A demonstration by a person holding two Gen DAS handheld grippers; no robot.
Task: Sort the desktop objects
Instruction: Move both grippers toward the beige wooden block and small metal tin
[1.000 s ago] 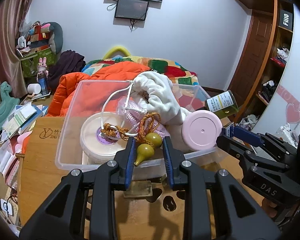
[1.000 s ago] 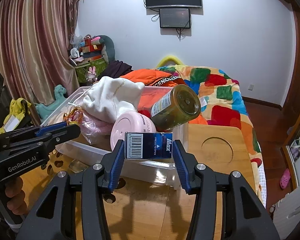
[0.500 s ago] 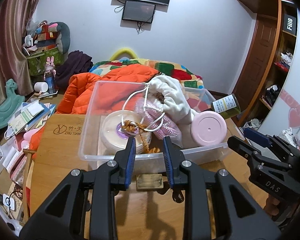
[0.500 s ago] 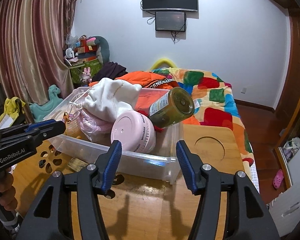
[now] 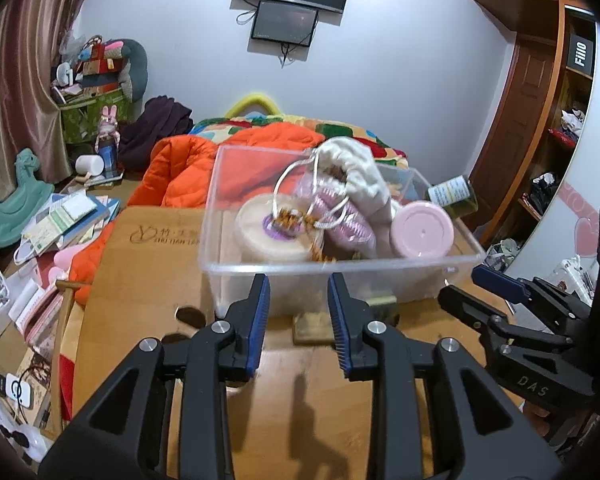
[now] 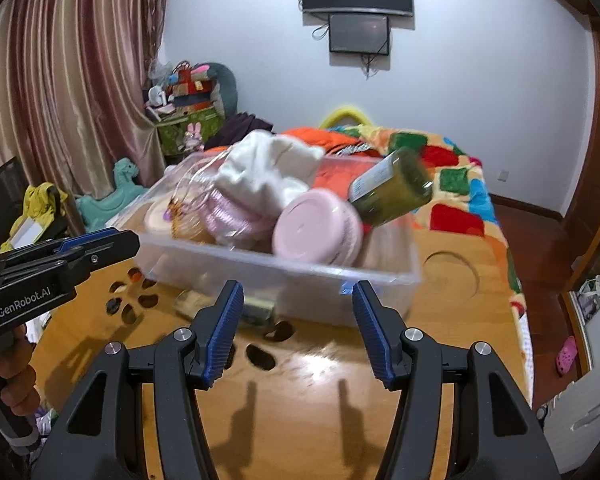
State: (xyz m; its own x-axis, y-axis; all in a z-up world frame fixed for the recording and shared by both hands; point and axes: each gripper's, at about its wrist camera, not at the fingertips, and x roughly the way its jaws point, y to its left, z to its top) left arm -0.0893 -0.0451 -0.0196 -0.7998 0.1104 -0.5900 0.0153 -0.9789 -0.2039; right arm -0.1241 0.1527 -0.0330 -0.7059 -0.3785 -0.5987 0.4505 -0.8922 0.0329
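Left wrist view, from left to right: a heap of books and papers (image 5: 66, 220) lies beside the wooden tabletop (image 5: 148, 280), on which stands a clear plastic storage bin (image 5: 340, 270). Inside it sit a round cream tub with a purple centre (image 5: 268, 236), a tangle of orange cord (image 5: 296, 218), a pink ribbed pouch (image 5: 344, 220), a white drawstring cloth bag (image 5: 356, 168) and a round pink lidded jar (image 5: 422, 230), with a green glass bottle bearing a white label (image 5: 454, 196) leaning at the far right corner. The left gripper (image 5: 298, 312) hovers before the bin's near wall, its blue pads slightly parted after just easing apart, nothing between them. A small brass-coloured block (image 5: 314, 326) lies on the wood just beyond its tips. Right wrist view shows a hand (image 6: 18, 384) at the left edge gripping the left tool's handle, the bin in the middle, and the right gripper (image 6: 298, 322) spread about halfway and empty, short of the bin.
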